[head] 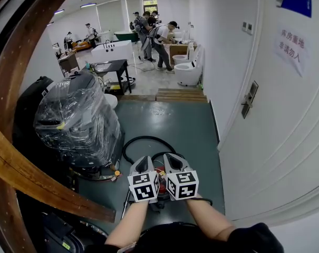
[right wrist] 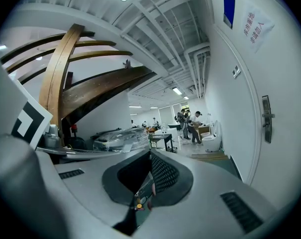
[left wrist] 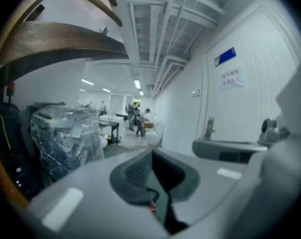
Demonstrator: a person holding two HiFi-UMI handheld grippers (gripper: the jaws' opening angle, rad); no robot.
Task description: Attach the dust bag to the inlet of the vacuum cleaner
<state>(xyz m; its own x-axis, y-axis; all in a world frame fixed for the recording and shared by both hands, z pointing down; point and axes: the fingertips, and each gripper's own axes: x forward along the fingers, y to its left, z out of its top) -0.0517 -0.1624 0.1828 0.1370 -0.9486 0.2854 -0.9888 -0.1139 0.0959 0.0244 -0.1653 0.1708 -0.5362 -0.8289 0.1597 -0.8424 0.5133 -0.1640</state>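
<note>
The left gripper (head: 145, 160) and right gripper (head: 173, 157) were closed, empty, above open green floor (head: 188, 123) between a crinkled plastic-wrapped machine (head: 77, 117) and a smooth white door (head: 286, 120).

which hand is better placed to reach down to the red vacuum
Right, barely: left tool and right tool hang shut, empty, side by side above the small red vacuum cleaner; the plastic-wrapped machine crowds the left side.
</note>
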